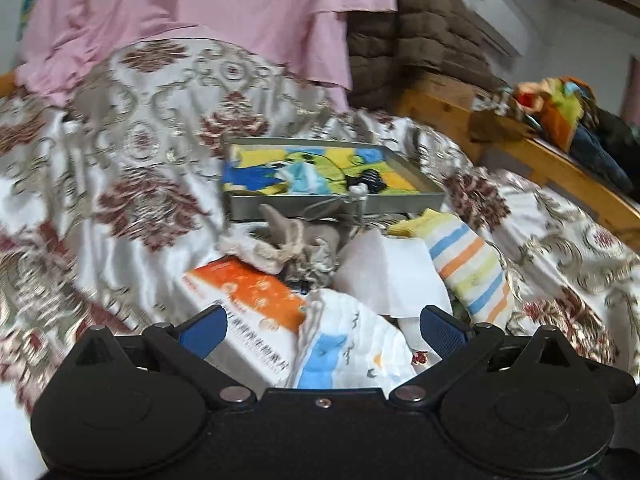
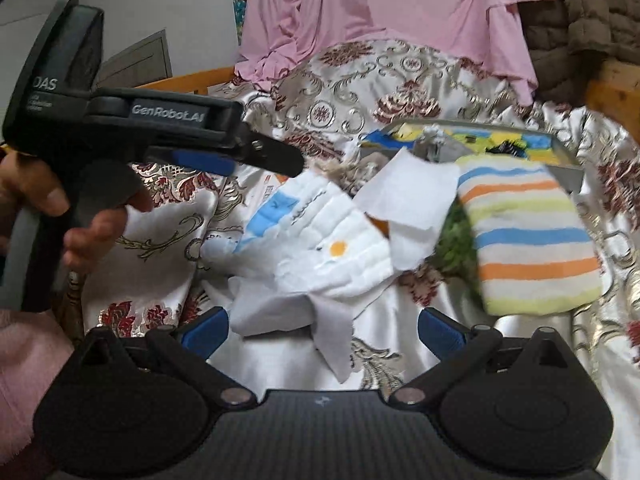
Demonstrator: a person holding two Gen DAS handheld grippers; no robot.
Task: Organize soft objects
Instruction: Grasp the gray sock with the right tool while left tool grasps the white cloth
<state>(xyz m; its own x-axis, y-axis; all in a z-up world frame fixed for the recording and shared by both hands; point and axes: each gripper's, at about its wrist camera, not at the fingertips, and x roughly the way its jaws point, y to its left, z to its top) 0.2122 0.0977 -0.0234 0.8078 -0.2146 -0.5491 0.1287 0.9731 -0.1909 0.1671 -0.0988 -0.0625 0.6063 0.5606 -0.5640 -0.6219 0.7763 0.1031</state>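
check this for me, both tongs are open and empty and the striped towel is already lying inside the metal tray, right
Not quite. The striped towel is not in the metal tray; it lies on the bedspread in front of the tray, as the left wrist view shows. The rest holds: the left tongs and right tongs are both open and empty.

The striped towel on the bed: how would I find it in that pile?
Start at the grey metal tray on the patterned bedspread. The striped towel lies folded just in front of it, beside a plain white cloth. It alone has blue, orange and yellow-green bands.
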